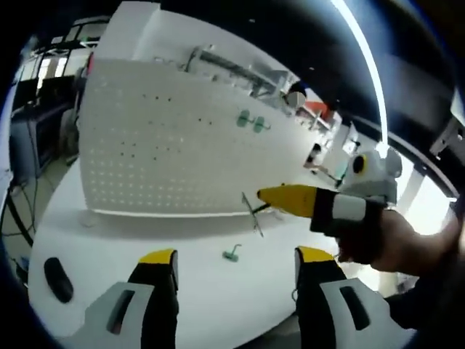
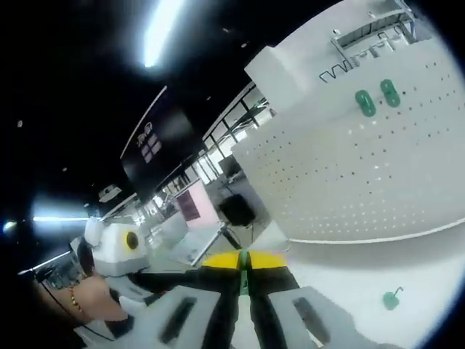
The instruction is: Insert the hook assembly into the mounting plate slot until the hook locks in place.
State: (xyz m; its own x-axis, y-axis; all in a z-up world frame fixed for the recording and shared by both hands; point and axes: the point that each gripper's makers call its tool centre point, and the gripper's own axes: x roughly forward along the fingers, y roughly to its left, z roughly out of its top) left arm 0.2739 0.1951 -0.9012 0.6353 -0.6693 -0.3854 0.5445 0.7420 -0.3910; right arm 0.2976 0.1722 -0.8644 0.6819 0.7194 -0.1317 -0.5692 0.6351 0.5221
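A white pegboard (image 1: 167,145) stands upright on the white table (image 1: 109,240); it also shows in the right gripper view (image 2: 363,174). Two green hook bases (image 1: 251,121) (image 2: 376,97) sit in its holes. My right gripper (image 1: 265,195) comes in from the right, shut on a thin metal hook (image 1: 253,212) just in front of the board's lower corner. In its own view the right gripper (image 2: 243,263) is shut on a green sliver of the hook (image 2: 244,270). A loose green hook piece (image 1: 232,254) (image 2: 392,298) lies on the table. My left gripper (image 1: 236,260) is open above it, holding nothing.
A black oblong object (image 1: 58,280) lies on the table at the left. Wire racks (image 2: 363,47) hang along the pegboard's top edge. A person's hand (image 1: 392,243) holds the right gripper. Desks and room clutter lie beyond the board.
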